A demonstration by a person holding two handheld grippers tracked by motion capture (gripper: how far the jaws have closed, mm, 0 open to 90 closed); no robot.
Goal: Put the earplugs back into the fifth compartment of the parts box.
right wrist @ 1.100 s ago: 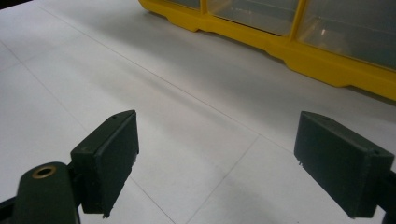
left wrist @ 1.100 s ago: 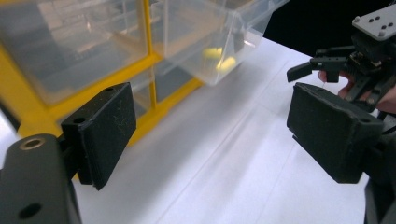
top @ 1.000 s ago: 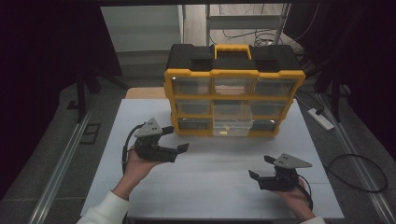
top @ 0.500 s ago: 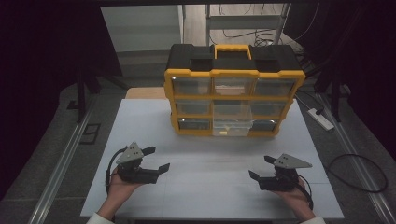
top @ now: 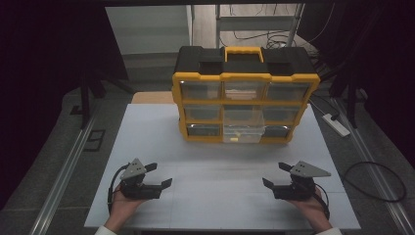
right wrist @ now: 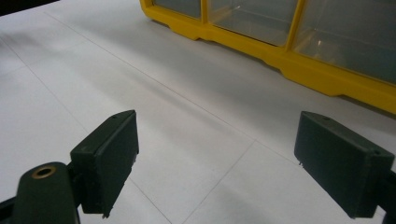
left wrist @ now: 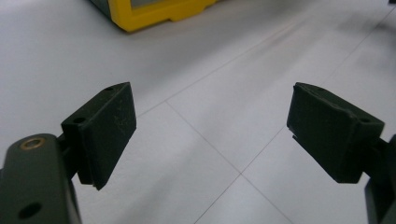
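Yellow-black drawer box (top: 244, 95) w/ hazy contents, partly cropped in gripper views; left hand-held gripper (top: 157, 175) & right hand-held gripper (top: 276, 175) both released, empty.

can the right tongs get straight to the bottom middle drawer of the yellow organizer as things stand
Probably yes. The right tongs are open and empty, and only bare white table lies between them and the bottom middle drawer, which sticks out slightly from the yellow organizer.
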